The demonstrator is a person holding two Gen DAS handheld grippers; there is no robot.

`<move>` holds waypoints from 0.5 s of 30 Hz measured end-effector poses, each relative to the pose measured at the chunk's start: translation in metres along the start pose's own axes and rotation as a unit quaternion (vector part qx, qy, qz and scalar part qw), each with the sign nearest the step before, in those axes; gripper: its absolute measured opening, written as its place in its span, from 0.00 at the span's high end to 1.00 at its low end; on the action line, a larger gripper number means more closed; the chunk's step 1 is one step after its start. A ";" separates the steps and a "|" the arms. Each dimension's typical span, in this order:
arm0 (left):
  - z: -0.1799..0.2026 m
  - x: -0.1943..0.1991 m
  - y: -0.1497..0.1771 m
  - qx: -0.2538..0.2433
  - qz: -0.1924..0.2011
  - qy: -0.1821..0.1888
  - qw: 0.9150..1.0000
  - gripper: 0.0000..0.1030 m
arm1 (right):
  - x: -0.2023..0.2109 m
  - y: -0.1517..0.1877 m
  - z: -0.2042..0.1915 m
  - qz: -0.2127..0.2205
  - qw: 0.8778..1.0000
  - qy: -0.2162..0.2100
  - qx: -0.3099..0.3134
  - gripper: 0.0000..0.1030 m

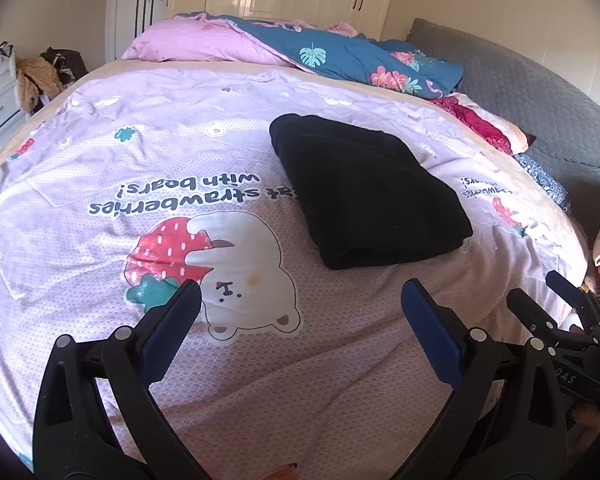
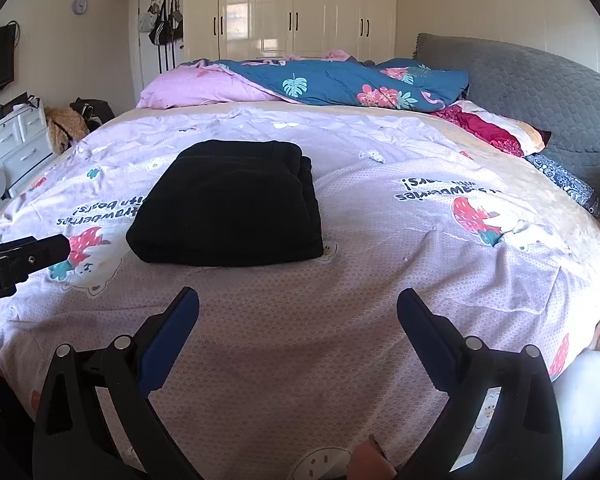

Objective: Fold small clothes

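I have both tools spread wide and empty: the left gripper (image 1: 300, 308) and the right gripper (image 2: 298, 316) hang above the lilac bedspread (image 2: 380, 280), short of the black garment (image 2: 228, 208). It lies folded mid-bed, long axis running away from me toward the pillows, thick folded edge nearest. If I snag only the top layer, the stack may unfold; its layers are hard to separate, black on black.

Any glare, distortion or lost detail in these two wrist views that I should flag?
Left wrist: strong fisheye bending of the bed cover, dark vignette corners; the folded black garment is nearly featureless. Right wrist: same bending; window glare on the glossy wardrobe doors; the garment's stacked folds show only at its right edge. Both open grippers look sharp.
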State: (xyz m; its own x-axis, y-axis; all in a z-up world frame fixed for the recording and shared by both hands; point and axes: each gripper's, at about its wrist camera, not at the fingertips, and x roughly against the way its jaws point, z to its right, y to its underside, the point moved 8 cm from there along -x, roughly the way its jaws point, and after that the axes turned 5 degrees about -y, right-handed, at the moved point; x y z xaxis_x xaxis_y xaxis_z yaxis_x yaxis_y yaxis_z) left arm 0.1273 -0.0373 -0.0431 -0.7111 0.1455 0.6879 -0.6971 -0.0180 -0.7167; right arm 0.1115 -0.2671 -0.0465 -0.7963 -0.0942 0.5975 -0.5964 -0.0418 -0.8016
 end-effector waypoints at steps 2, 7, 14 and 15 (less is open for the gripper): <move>0.000 -0.001 0.000 0.001 -0.002 0.002 1.000 0.09 | -0.001 0.000 0.000 -0.001 1.000 0.001 0.001 0.04; 0.000 -0.001 0.000 0.000 -0.002 -0.001 1.000 0.09 | -0.002 0.000 0.001 -0.003 1.000 0.002 -0.002 0.04; -0.001 0.001 -0.001 0.001 0.000 -0.001 1.000 0.09 | -0.002 0.000 0.003 -0.003 1.000 0.003 -0.002 0.04; -0.001 0.001 -0.001 0.002 0.000 -0.001 1.000 0.09 | -0.002 0.000 0.003 -0.003 1.000 0.003 -0.002 0.04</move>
State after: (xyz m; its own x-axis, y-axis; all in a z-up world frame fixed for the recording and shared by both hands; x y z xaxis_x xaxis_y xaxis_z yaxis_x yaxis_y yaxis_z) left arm 0.1275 -0.0362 -0.0421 -0.7118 0.1439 0.6875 -0.6968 -0.0213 -0.7169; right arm 0.1129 -0.2696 -0.0479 -0.7935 -0.0873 0.6022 -0.6014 -0.0381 -0.7980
